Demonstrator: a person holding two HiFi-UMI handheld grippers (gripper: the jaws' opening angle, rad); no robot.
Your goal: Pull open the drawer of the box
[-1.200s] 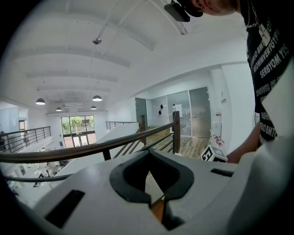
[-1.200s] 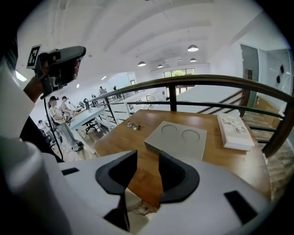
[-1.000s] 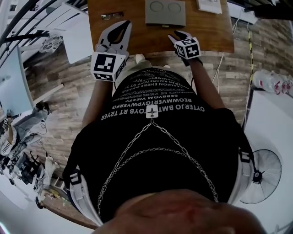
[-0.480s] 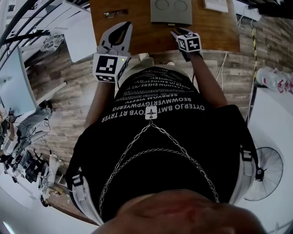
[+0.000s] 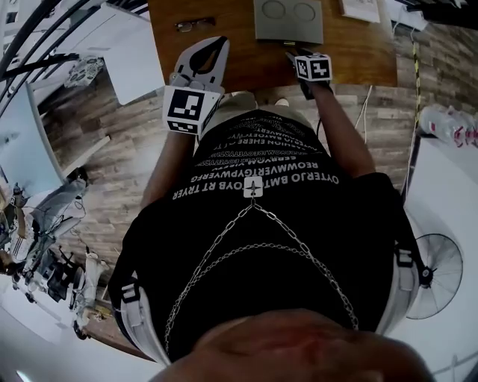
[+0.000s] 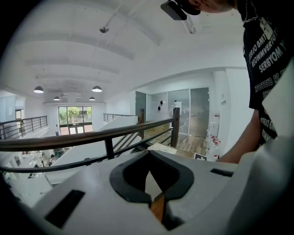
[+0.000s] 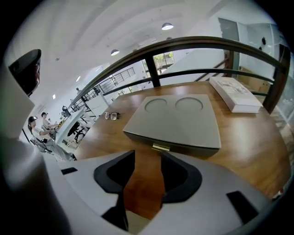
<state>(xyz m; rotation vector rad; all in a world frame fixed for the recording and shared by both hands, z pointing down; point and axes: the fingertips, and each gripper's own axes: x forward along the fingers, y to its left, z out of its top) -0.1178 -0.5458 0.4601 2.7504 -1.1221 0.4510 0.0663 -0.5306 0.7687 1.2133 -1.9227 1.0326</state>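
A flat grey box [image 7: 177,121] with two round dents in its lid lies on the wooden table [image 5: 224,67]. Its drawer front faces me and is closed, with a small brass handle [image 7: 161,147] at the middle. My right gripper [image 7: 147,153] points at that handle from just in front. Its jaws are opening, with only bare table between them. In the head view the right gripper [image 5: 295,55] sits at the box's [image 5: 287,21] near edge. My left gripper [image 5: 215,43] hovers over the table's left part, tilted upward. Its tips meet, and the left gripper [image 6: 148,153] holds nothing.
A pair of glasses [image 5: 194,24] lies left of the box, and a white book [image 7: 234,94] lies at the table's right back. A dark railing [image 7: 193,46] runs behind the table. The table's near edge is against the person's body.
The right gripper has edged forward to the box's front, and the whole view has shifted slightly right. The left gripper keeps its place over the table edge.
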